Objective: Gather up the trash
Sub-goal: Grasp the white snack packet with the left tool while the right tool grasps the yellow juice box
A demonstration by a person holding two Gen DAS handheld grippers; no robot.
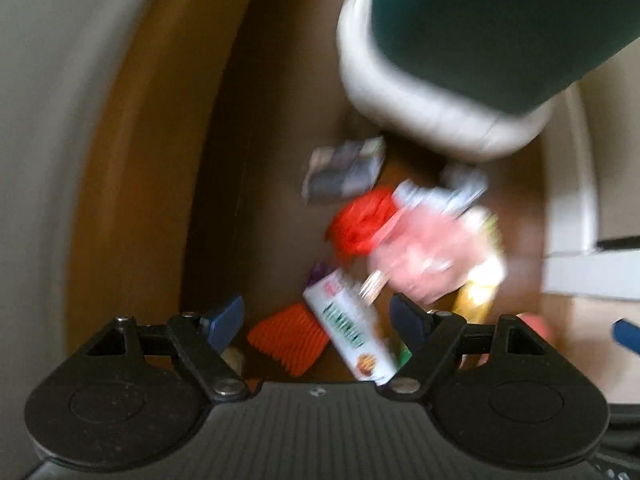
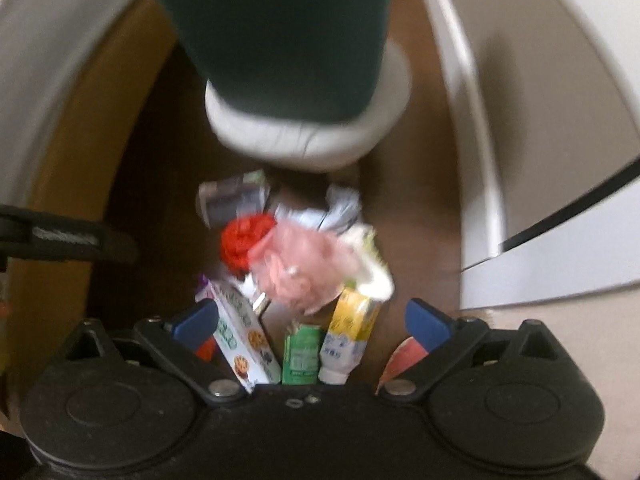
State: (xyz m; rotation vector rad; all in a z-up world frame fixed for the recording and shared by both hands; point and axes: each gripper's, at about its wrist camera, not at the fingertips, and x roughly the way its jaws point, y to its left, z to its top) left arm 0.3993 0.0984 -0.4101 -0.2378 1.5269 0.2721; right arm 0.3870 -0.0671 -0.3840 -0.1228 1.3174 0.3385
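A heap of trash lies on the brown floor (image 1: 260,160). It holds a red crumpled wrapper (image 1: 362,222), a pink plastic bag (image 1: 424,256), a grey wrapper (image 1: 344,172), a white snack box (image 1: 348,324), an orange foam net (image 1: 288,338) and a yellow carton (image 1: 478,292). My left gripper (image 1: 316,318) points down over the box and net, open, holding nothing. My right gripper (image 2: 312,322) hangs open above the white snack box (image 2: 244,340), a green carton (image 2: 302,354) and a yellow-labelled bottle (image 2: 346,336). The pink plastic bag (image 2: 304,268) lies just beyond. Both views are blurred.
A person's white shoe (image 2: 308,136) and dark green trouser leg (image 2: 280,32) stand right behind the heap. A white cabinet (image 2: 560,160) rises on the right, and a pale wall with a tan strip (image 1: 120,160) on the left. A red-pink scrap (image 2: 404,356) lies under my right finger.
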